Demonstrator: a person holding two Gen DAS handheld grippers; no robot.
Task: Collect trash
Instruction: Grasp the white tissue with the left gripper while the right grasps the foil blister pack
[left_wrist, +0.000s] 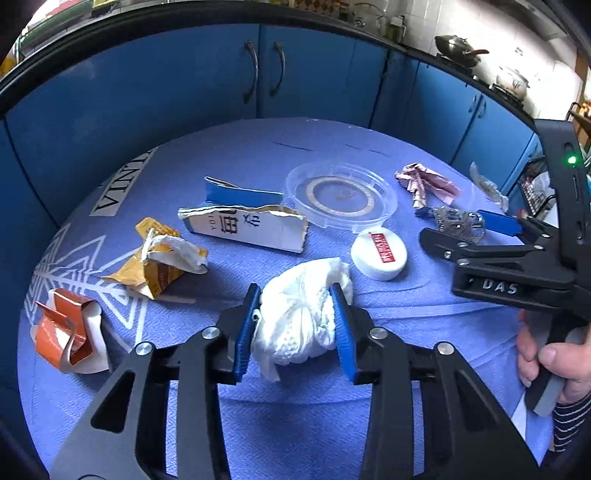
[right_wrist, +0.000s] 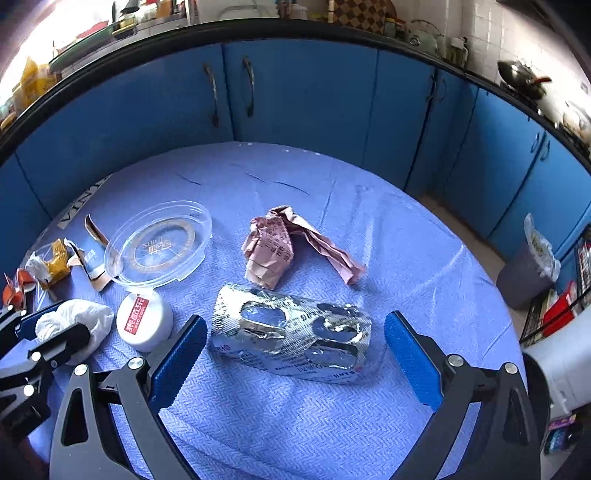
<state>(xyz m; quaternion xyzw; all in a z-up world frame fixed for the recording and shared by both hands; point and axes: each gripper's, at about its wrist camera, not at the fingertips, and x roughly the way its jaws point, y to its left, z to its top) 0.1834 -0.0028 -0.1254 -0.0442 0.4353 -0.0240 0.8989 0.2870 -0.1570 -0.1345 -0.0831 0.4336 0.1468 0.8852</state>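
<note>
The left gripper (left_wrist: 295, 325) clamps the white tissue wad (left_wrist: 299, 317) between its fingers; the right gripper (right_wrist: 295, 354) stands spread wide around the foil blister pack (right_wrist: 291, 336) (pads apart from it); next, probably, closing there; beyond lies the pink receipt (right_wrist: 273, 251), then the grey bin (right_wrist: 524, 273).

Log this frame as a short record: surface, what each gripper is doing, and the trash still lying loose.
surface: round table with blue cloth
left gripper: jaws shut on white tissue wad
right gripper: jaws open, foil blister pack between them, pads not touching it
loose trash: clear plastic lid, white cap, crumpled pink paper, torn carton, yellow wrapper, orange strip
bin: grey, on the floor to the right of the table
</note>
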